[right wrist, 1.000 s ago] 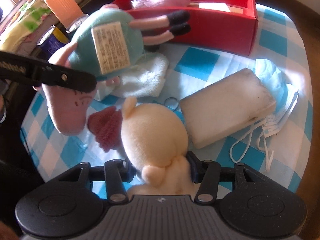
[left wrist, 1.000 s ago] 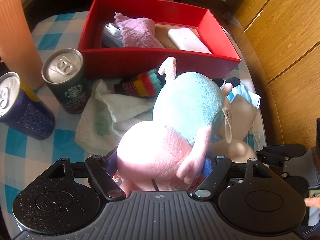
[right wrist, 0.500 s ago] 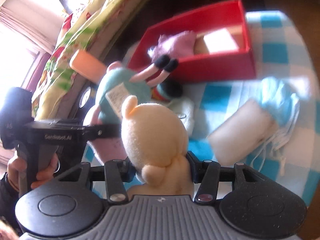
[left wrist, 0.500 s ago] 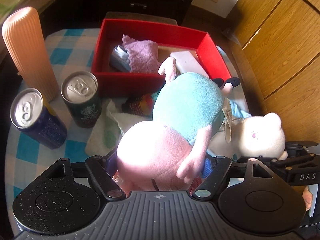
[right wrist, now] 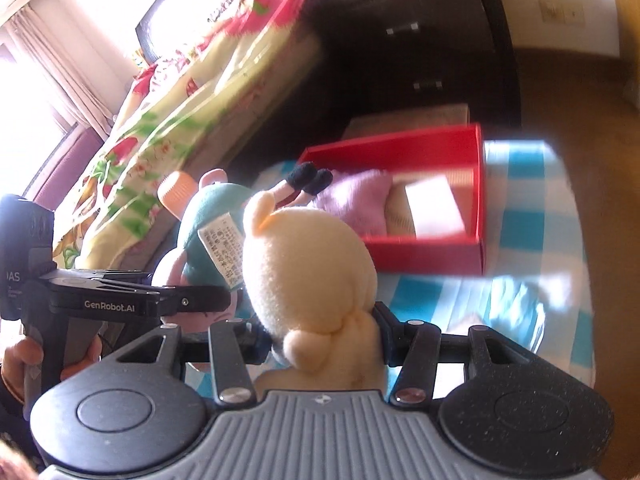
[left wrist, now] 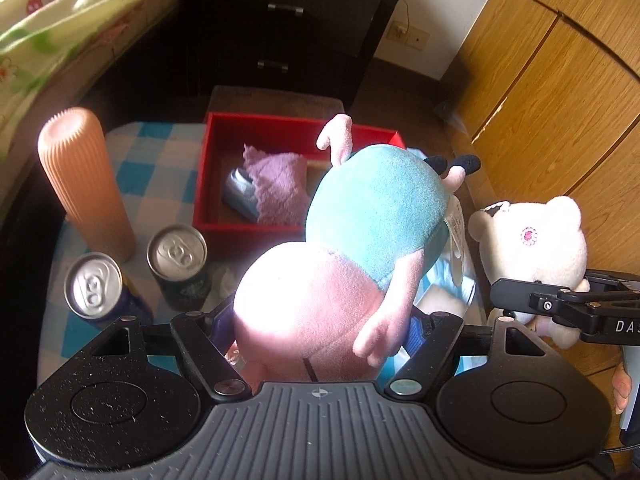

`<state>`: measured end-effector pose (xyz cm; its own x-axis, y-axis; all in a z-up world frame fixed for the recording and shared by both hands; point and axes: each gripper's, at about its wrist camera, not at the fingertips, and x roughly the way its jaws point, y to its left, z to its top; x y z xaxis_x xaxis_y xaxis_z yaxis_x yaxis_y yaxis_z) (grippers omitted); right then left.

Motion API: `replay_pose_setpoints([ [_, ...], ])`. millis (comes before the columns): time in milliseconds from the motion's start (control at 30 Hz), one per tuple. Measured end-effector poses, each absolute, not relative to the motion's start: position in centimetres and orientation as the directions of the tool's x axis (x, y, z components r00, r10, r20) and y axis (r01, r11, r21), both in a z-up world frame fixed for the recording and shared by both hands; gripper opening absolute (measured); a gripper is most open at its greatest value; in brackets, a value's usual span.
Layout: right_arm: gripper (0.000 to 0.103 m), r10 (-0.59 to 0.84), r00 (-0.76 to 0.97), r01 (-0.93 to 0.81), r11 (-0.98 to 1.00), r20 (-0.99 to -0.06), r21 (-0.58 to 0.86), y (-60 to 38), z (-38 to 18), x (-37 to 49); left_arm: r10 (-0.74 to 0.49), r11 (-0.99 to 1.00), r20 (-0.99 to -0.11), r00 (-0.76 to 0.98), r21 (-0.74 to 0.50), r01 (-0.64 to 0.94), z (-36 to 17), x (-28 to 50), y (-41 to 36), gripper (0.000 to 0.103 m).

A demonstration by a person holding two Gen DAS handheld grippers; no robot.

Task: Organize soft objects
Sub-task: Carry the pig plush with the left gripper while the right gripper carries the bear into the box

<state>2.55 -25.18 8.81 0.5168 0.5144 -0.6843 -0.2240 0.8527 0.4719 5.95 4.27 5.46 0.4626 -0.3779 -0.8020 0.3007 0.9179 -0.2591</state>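
We grip the pig plush (left wrist: pixel 360 256) in our left gripper (left wrist: pixel 320 332) and the cream bear (right wrist: pixel 308 280) in our right gripper (right wrist: pixel 320 344), red box (left wrist: pixel 204 184) at frame centre.

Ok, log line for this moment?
left gripper: shut on pig plush | right gripper: shut on cream bear | both above table, near red box

I see the box (left wrist: pixel 208 184) at the worktop's (left wrist: pixel 132 168) far end, a towel (left wrist: pixel 276 188) inside it, two cans (left wrist: pixel 176 264) before its left corner, a ribbed tube (left wrist: pixel 86 184) just behind them, bed (left wrist: pixel 48 28) beyond left
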Motion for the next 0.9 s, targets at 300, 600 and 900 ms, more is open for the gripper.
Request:
replay_pose_setpoints([
  [300, 0.028, 0.473, 0.624, -0.258, 0.876, -0.622, 0.407, -24.4, 14.0, 3.0, -0.390, 0.915, -0.732, 0.558, -0.242, 0.322, 10.9, 5.8, 4.1, 0.075],
  [600, 0.028, 0.420, 0.724, -0.283, 0.904, -0.547, 0.320, -23.2, 18.5, 2.6, -0.402, 0.914, -0.668, 0.626, -0.249, 0.322, 14.4, 5.9, 4.0, 0.075],
  [900, 0.028, 0.383, 0.769, -0.273, 0.921, -0.511, 0.278, -22.7, 20.3, 3.3, -0.418, 0.907, -0.607, 0.675, -0.245, 0.341, 17.0, 6.2, 2.8, 0.075],
])
